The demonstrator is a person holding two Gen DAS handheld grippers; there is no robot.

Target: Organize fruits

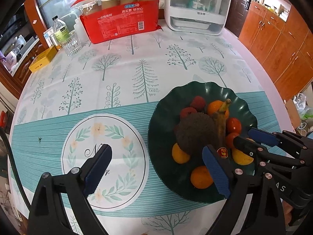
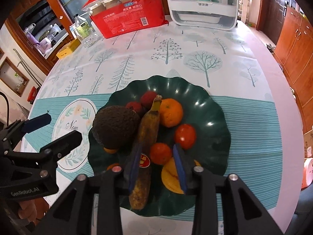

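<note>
- Dark green and scalloped, the plate (image 1: 162, 137) serves as landmark in the left wrist view: on it lie the avocado (image 1: 193, 133), the browned banana (image 1: 220, 125), oranges, tomatoes and two red berries.
- The left gripper (image 1: 156, 168) points steeply down with its jaws spread wide and empty; one fingertip hangs over the tablecloth (image 1: 137, 74) beside the plate, the other above the plate's near side.
- The right gripper (image 1: 244, 137) reaches in over the plate's right side.
- In the right wrist view the banana (image 2: 146, 137) lies across the middle of the plate (image 2: 215, 117), beside the avocado (image 2: 115, 125).
- The right gripper (image 2: 158, 166), tilted steeply down, stands partly open; the banana's stickered near end sits between its jaws, one pad close against it, the other clear of it beside the tomato (image 2: 160, 152).
- Judgement: the banana looks just set down, so the placing step is ending. Next, the hand should lift straight away without dragging the banana or nudging the tomatoes.
</note>
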